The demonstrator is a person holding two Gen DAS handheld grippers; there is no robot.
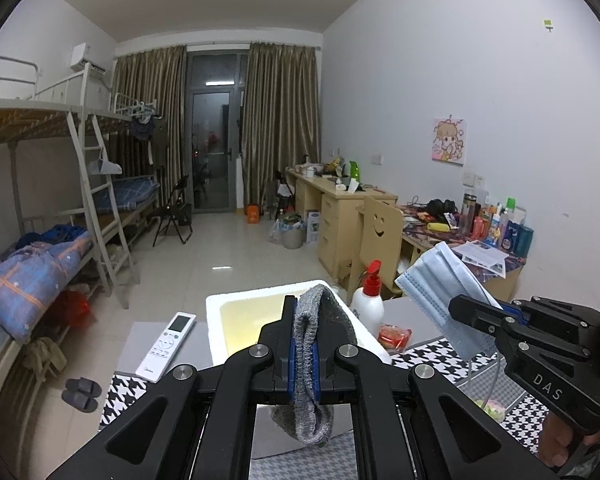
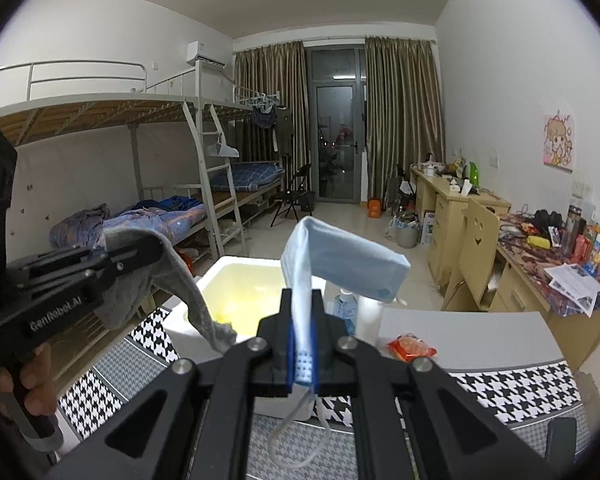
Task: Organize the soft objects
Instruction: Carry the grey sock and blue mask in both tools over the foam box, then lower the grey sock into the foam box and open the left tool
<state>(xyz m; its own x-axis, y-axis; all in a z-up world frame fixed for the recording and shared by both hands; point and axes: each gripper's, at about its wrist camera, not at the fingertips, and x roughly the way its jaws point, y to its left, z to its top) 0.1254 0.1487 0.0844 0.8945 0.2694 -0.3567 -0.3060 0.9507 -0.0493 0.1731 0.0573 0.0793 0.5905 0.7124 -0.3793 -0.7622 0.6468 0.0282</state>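
Left wrist: left gripper (image 1: 304, 354) clamps a grey knit sock (image 1: 314, 360), folded, drooping, above a white foam box (image 1: 220, 320). Right wrist: right gripper (image 2: 303, 354) pinches a pale blue mask (image 2: 340, 258), pleated, ear loops dangling, over the box (image 2: 180, 330) on the desk (image 2: 460, 328).

The right hand-held gripper (image 1: 466, 312) has the white letters "DAS" on its black body, seen from the left wrist camera. The left hand-held gripper (image 2: 156, 246) has the white words "GenRobot.AI" on its black side, seen from the right wrist camera. The remote control (image 1: 166, 346) has a small dark word at its bottom, too small to read.
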